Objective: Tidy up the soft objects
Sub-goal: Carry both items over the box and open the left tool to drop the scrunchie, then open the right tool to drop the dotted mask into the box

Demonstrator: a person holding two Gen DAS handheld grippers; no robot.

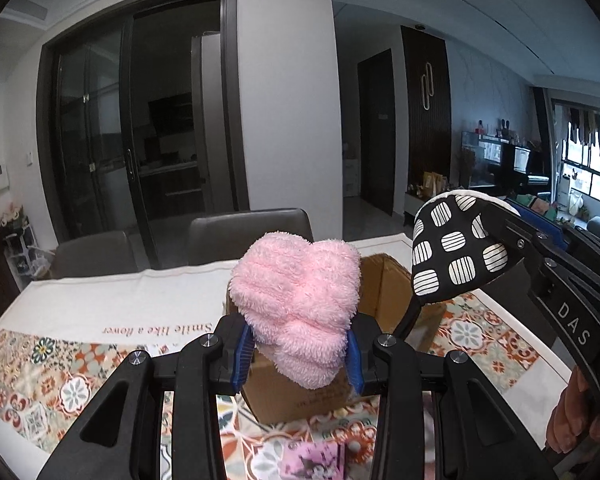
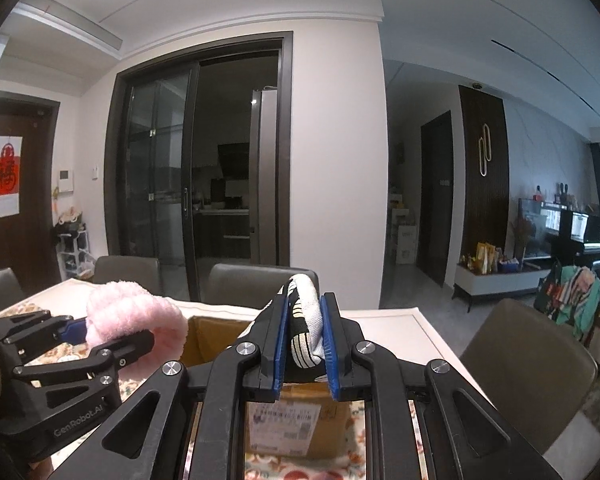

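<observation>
My left gripper is shut on a fluffy pink cloth, bunched and held up above an open cardboard box on the table. The right gripper is shut on a black pad with white striped squares, also lifted over the box. In the left wrist view that black-and-white pad hangs at the right in the right gripper, above the box's far right corner. The right wrist view shows the pink cloth at the left in the left gripper.
The table carries a patterned tile cloth with a white strip reading "Smile like a flower". Grey chairs stand along the far side and one chair at the right. A pink printed item lies near the front edge. A hand holds the right gripper.
</observation>
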